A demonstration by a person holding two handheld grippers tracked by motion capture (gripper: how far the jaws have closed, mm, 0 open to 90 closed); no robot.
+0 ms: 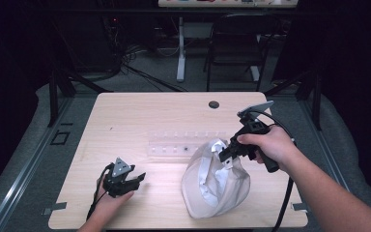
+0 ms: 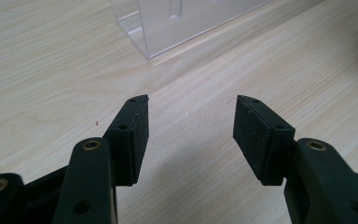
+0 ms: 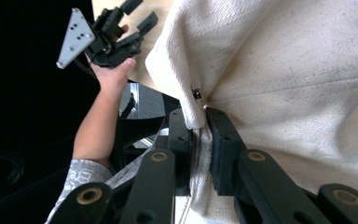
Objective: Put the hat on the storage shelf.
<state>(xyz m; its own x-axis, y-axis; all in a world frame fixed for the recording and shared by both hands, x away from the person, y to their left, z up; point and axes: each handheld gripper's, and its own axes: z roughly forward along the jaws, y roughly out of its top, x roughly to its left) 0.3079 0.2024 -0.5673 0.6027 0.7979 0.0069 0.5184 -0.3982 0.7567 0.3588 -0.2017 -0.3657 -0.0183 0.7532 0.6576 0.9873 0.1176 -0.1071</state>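
Observation:
A cream cloth bag (image 1: 217,181) stands slumped on the wooden table (image 1: 140,116), right of centre. My right gripper (image 1: 226,155) is shut on the bag's top edge. In the right gripper view the cloth bag (image 3: 279,70) is pinched as a thin fold between the two pads (image 3: 221,151), by a small dark snap or zip pull. My left gripper (image 1: 139,178) rests low at the front left, open, with nothing between its fingers. The left gripper view has its pads (image 2: 137,128) spread wide over bare wood.
A clear plastic tray (image 1: 186,143) with several compartments lies flat behind the bag, and the clear tray's corner (image 2: 168,23) stands ahead of the left jaws. A dark round hole (image 1: 214,104) sits near the table's far edge. Chair and desk legs stand beyond.

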